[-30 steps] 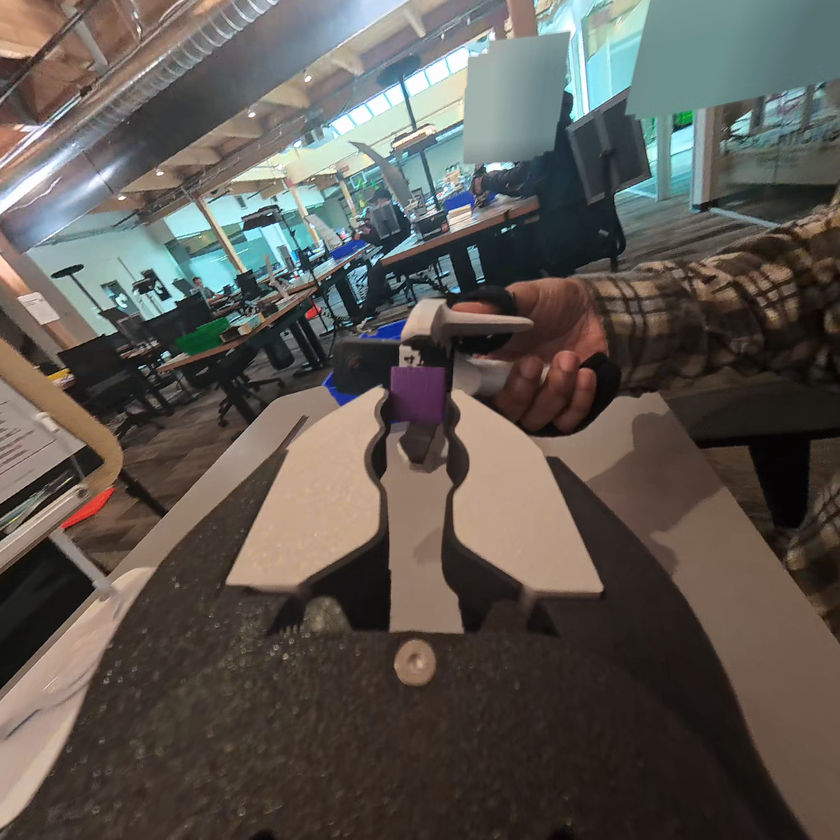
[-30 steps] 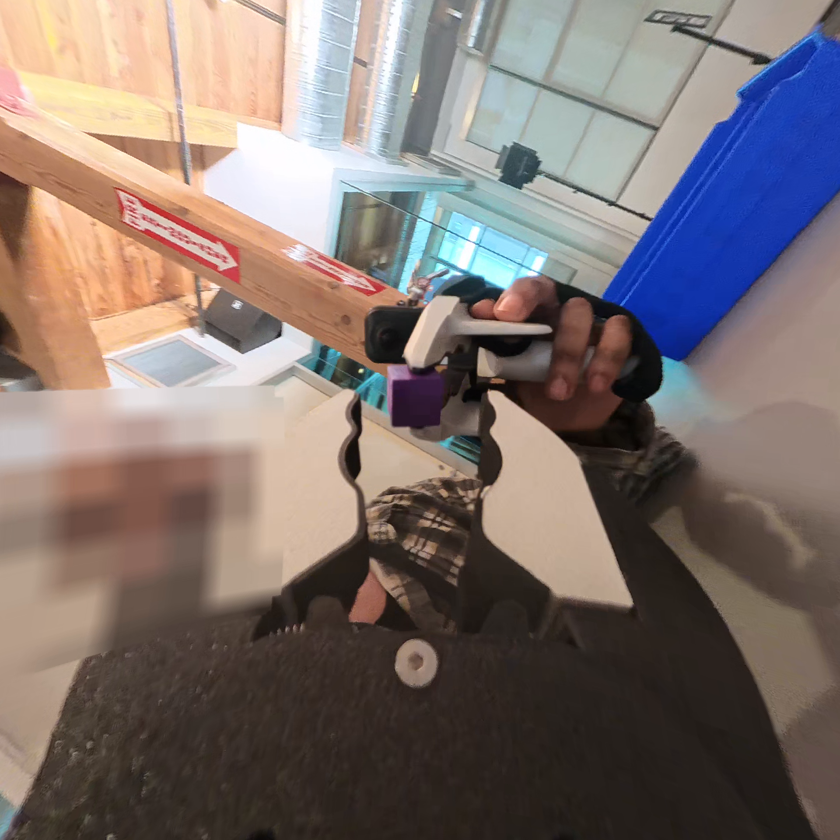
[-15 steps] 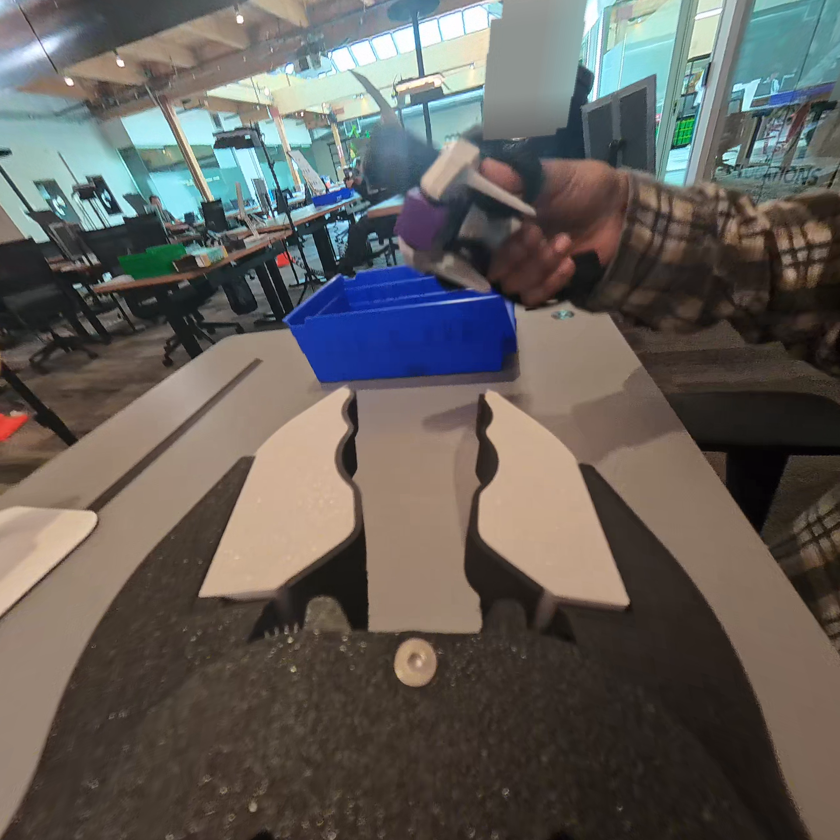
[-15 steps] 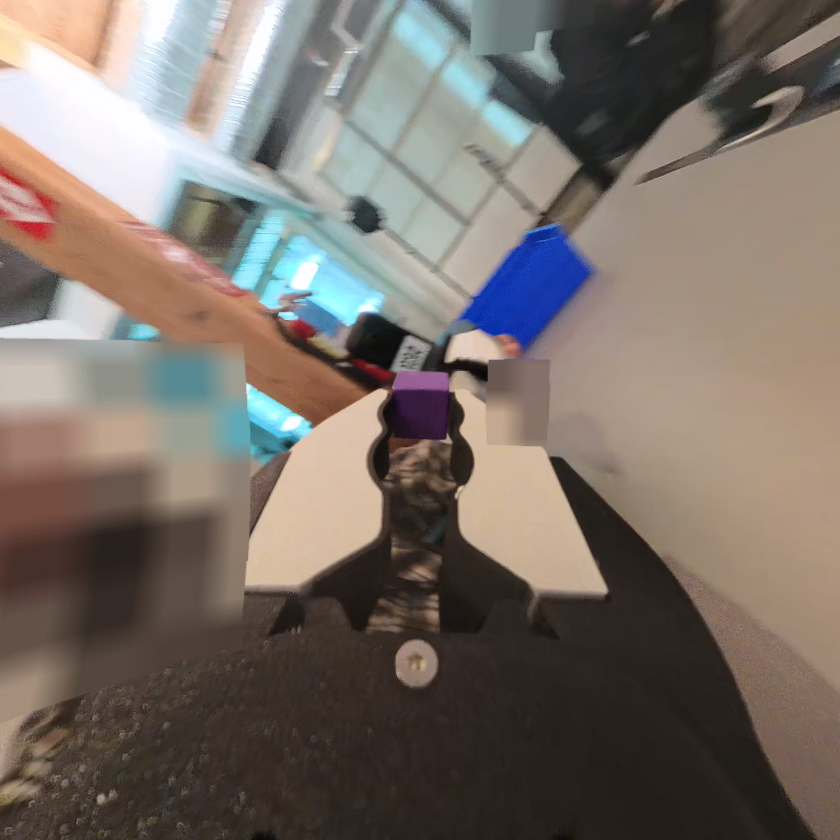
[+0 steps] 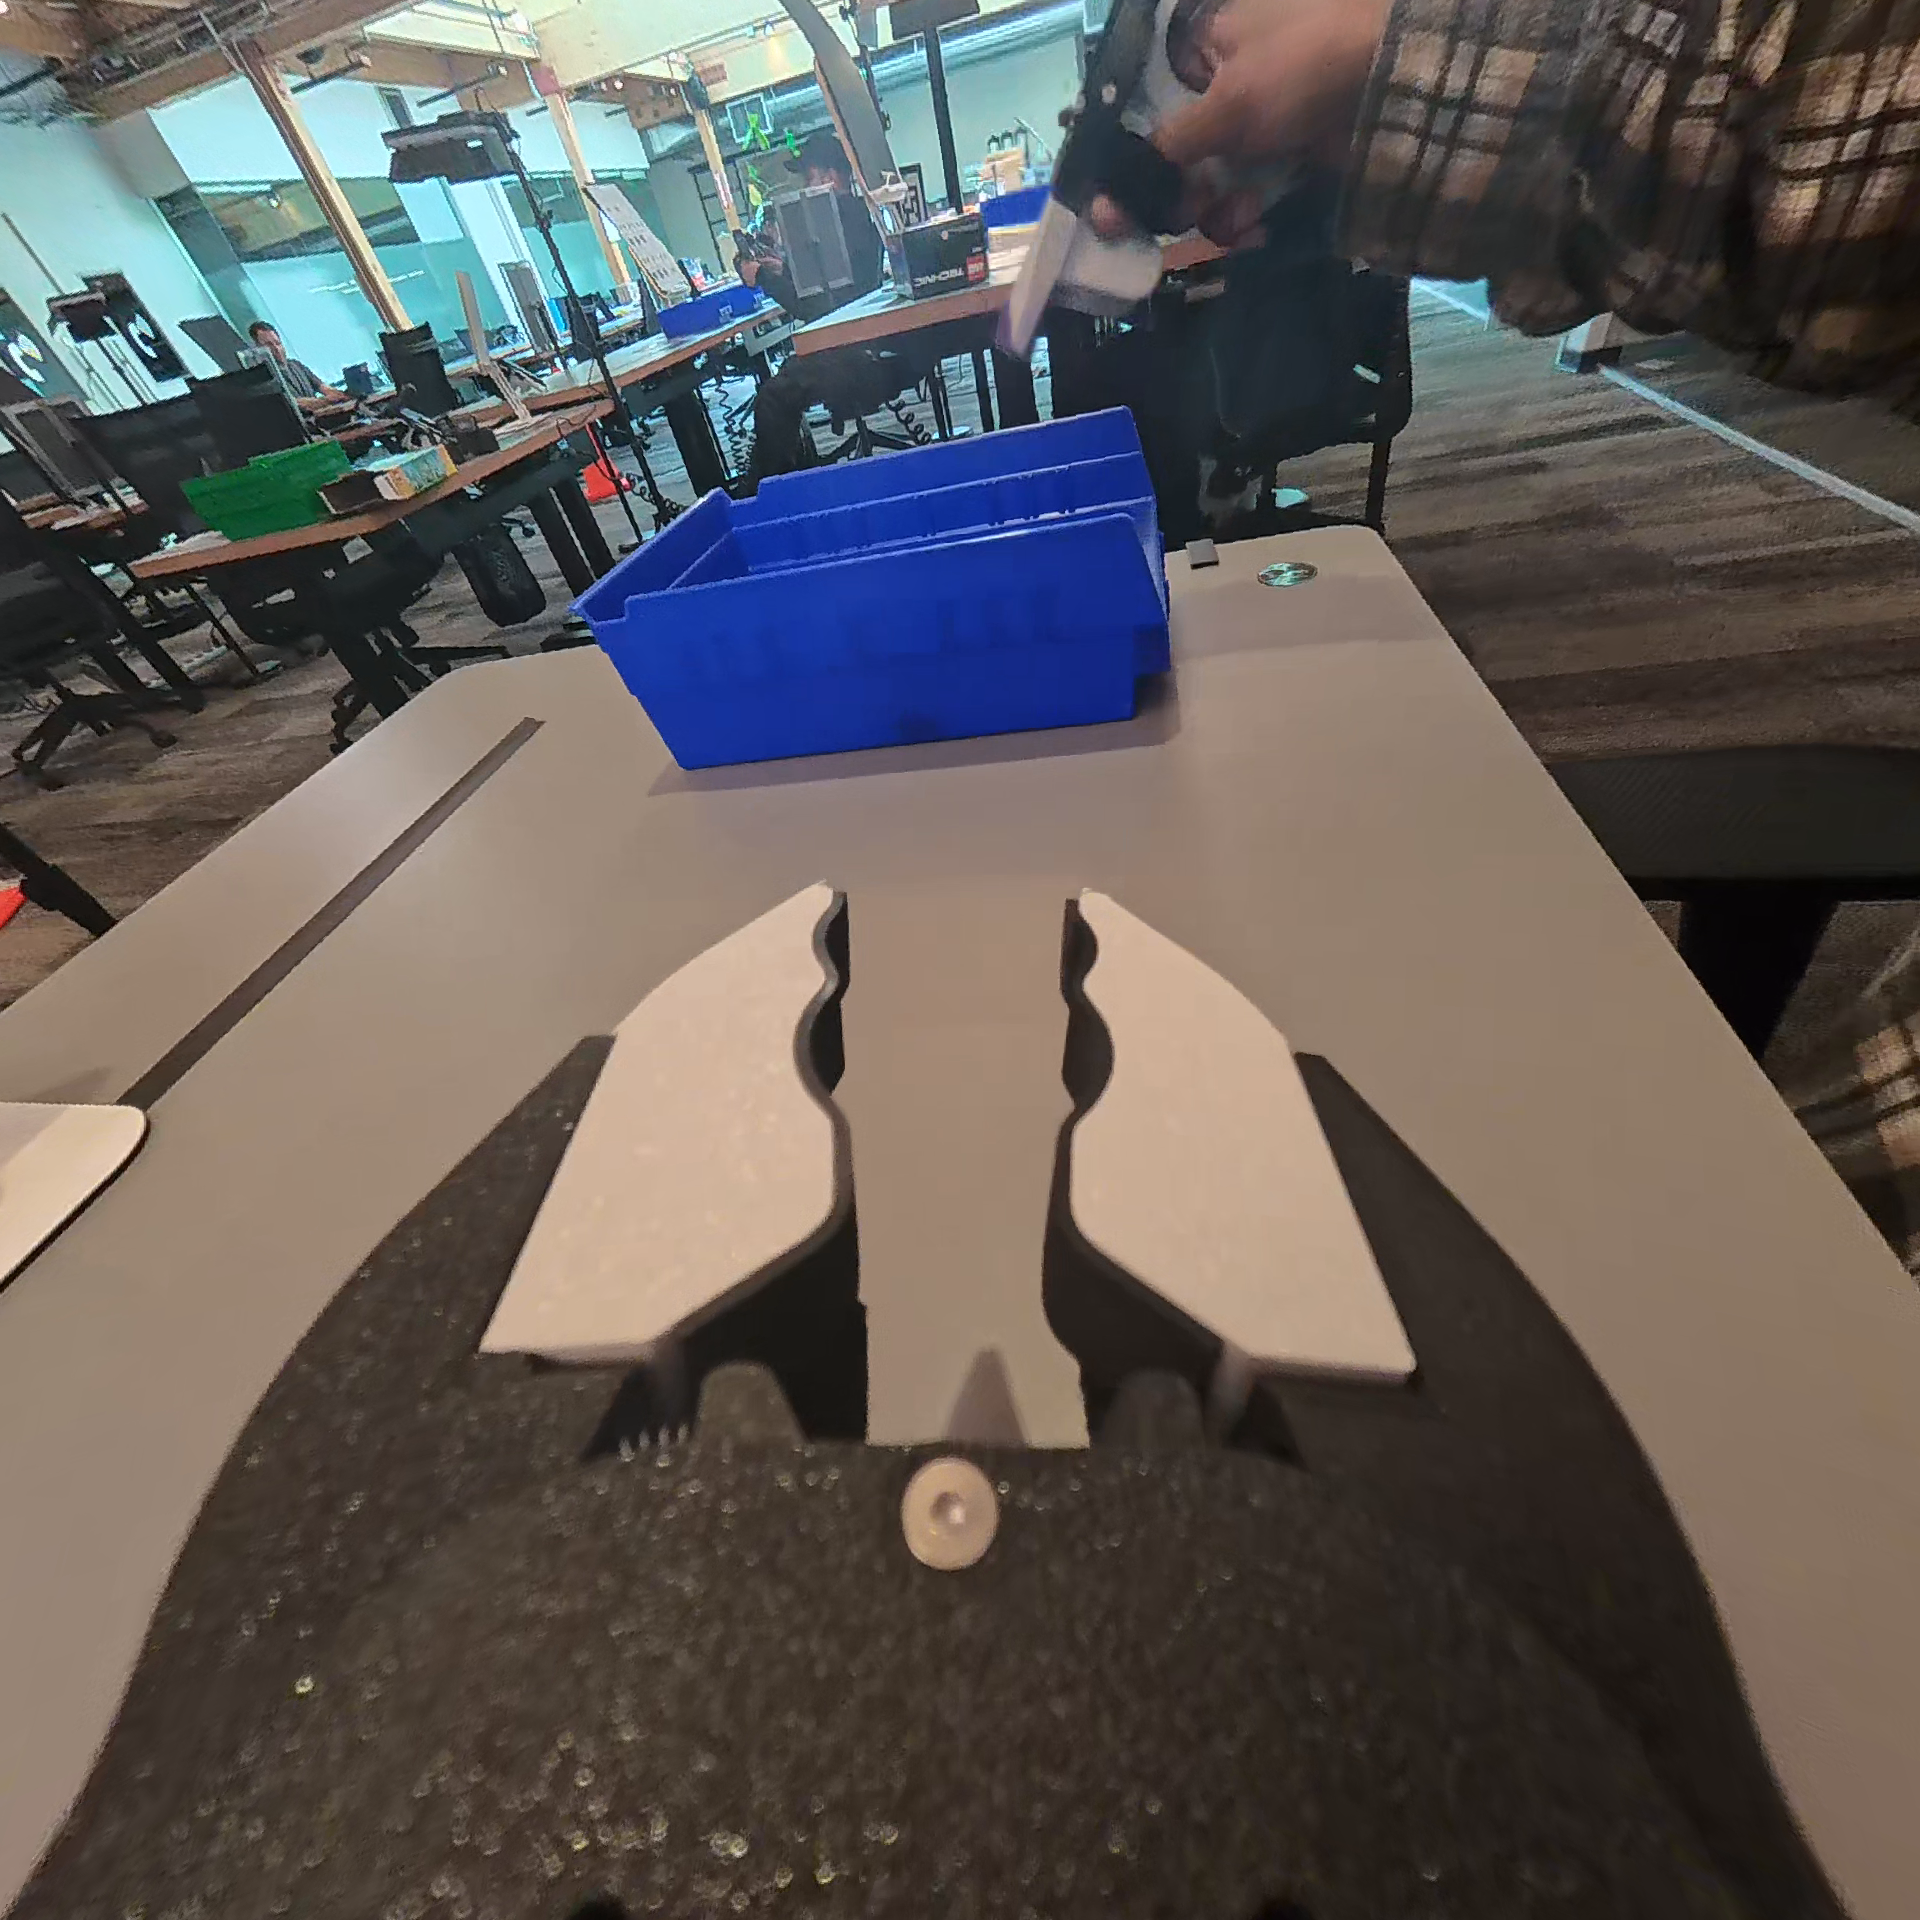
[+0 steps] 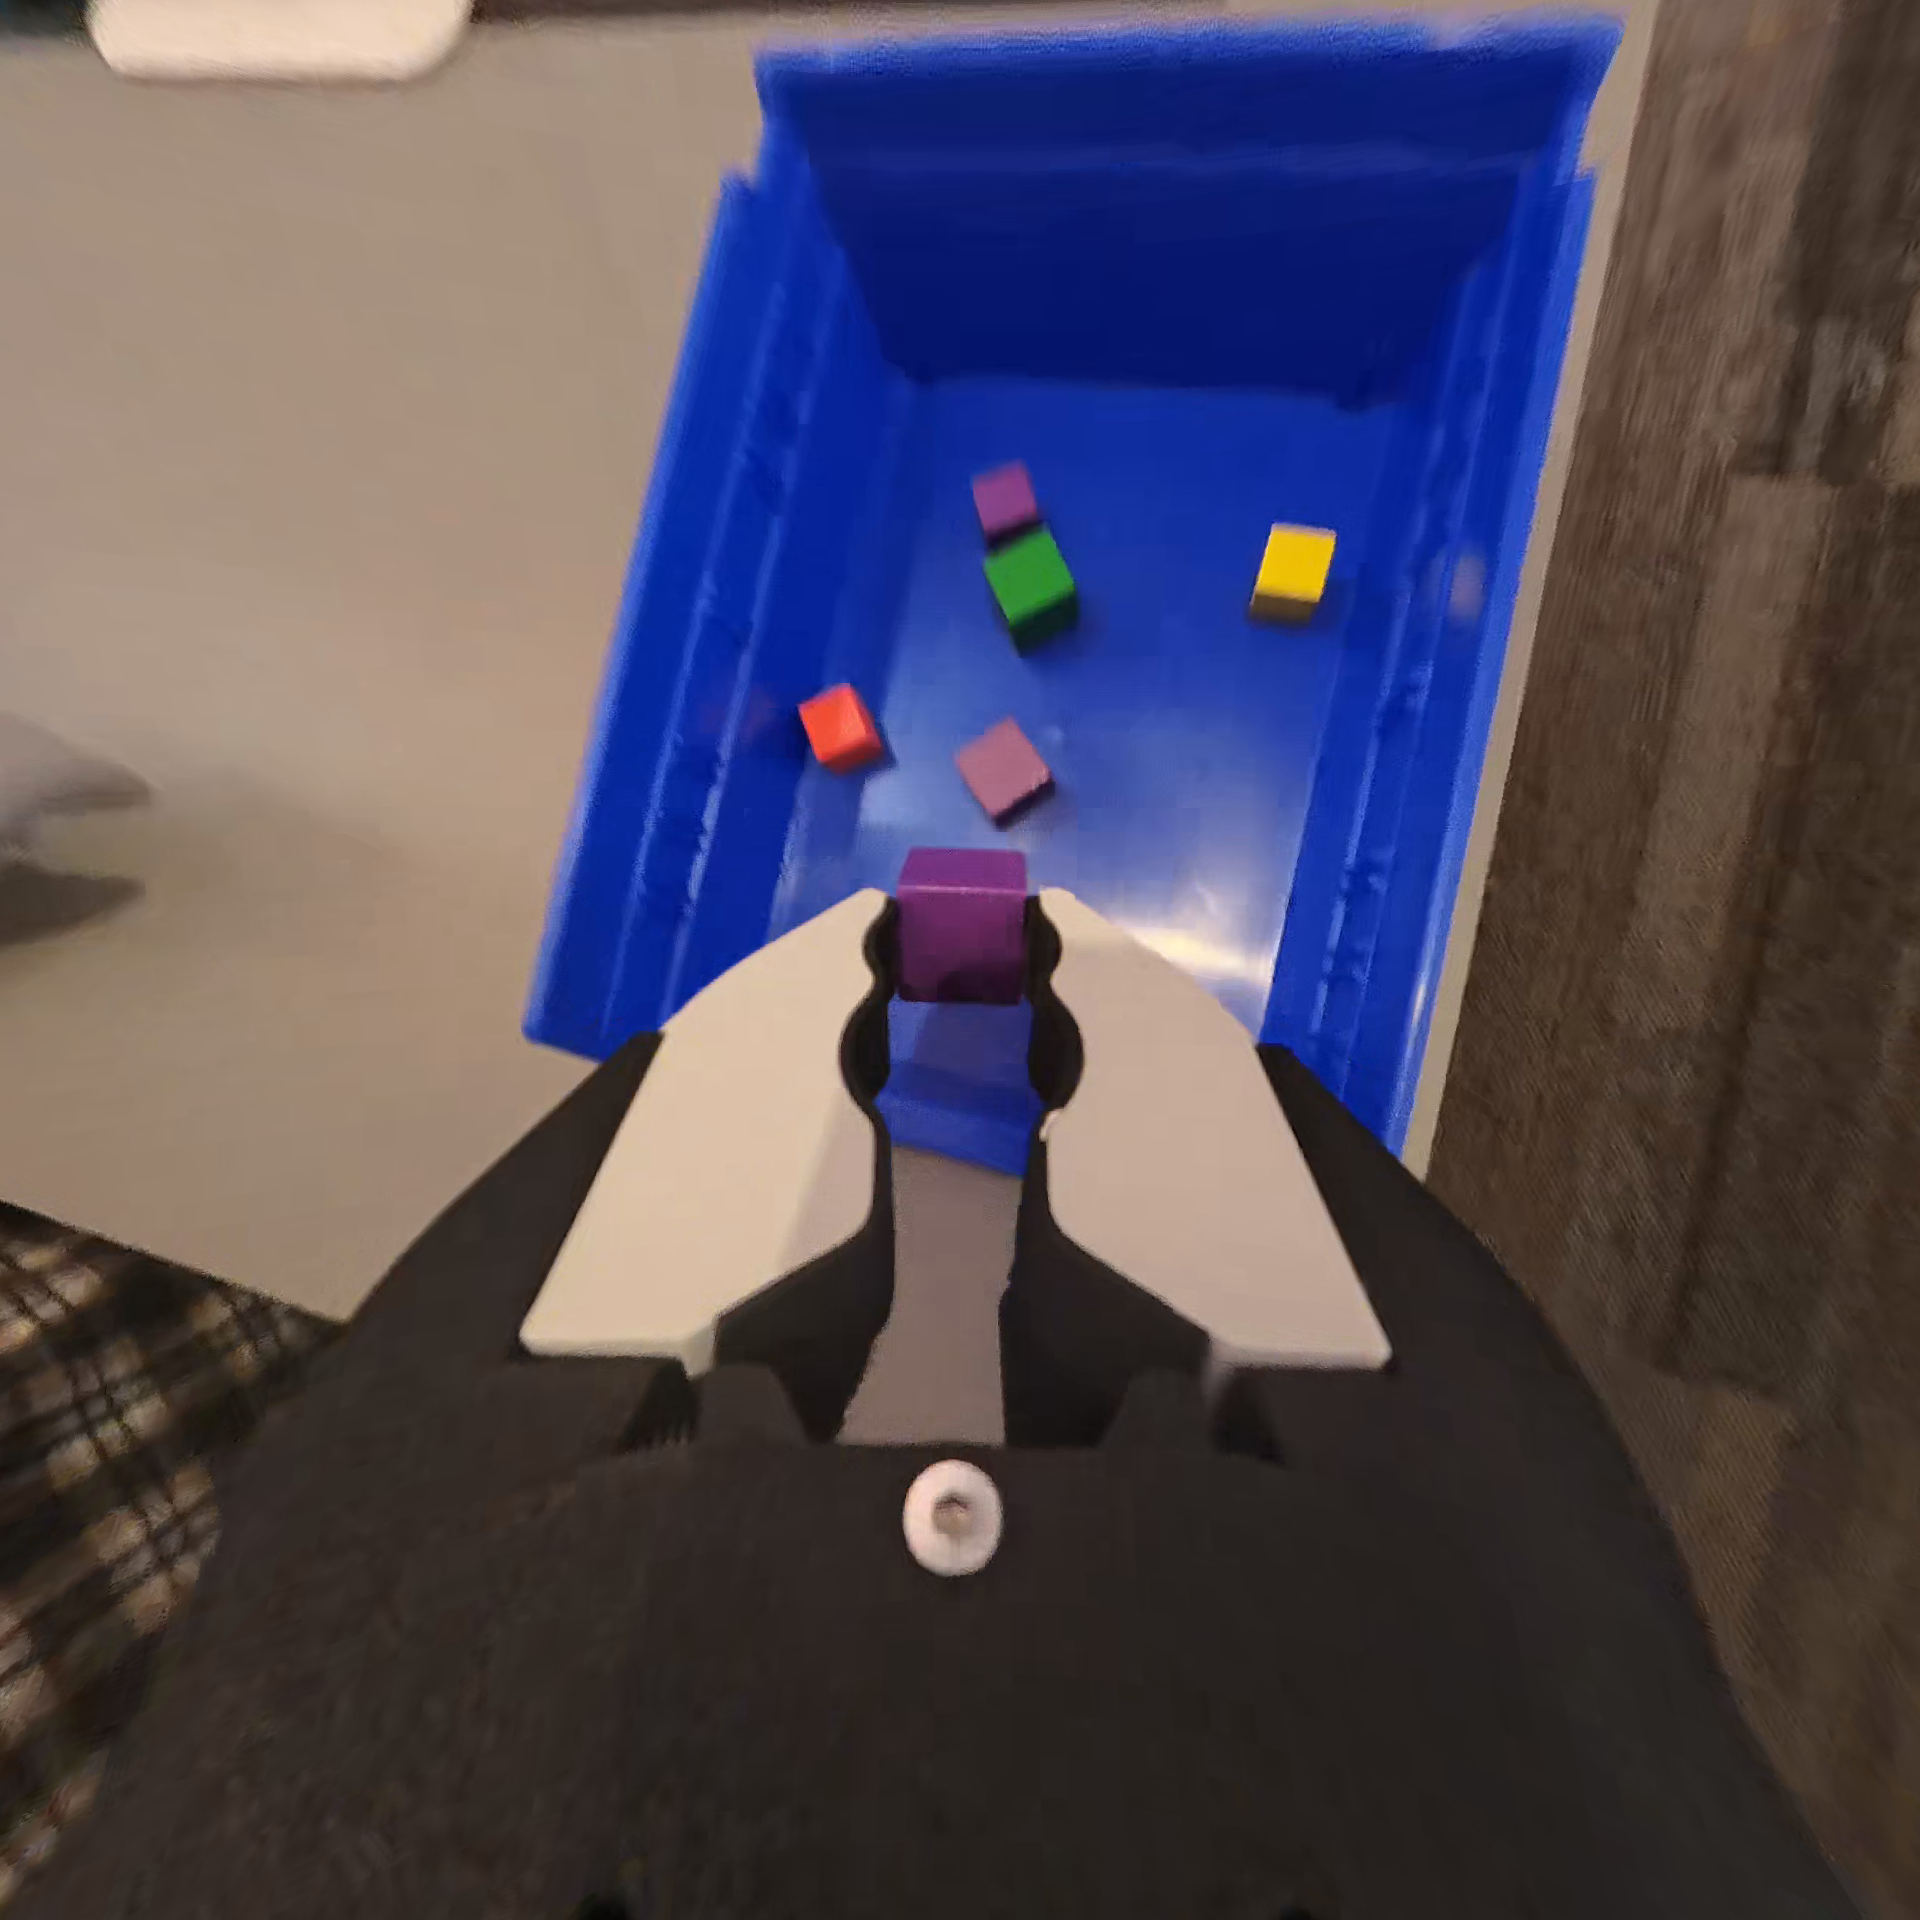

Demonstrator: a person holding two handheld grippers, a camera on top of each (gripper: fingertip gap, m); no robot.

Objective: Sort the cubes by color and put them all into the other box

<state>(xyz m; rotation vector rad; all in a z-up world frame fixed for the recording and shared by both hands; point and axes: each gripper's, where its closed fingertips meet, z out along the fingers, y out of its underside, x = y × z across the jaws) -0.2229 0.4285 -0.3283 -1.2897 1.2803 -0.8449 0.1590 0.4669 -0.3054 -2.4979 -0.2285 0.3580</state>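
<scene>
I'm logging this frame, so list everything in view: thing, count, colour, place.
blue box: one seen clearly, blue, on the table
table: one, grey
loose cubes: five in the box; two purple, green, yellow, red
held cube: one, purple, above the box's near end
white pad: one, table's left edge
sleeve: plaid
left claw: open, empty
right claw: shut on the held cube

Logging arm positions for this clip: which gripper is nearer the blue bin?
Right. The right gripper hangs over the blue bin, shut on a purple cube. The left gripper is open, back across the table from it.
</scene>
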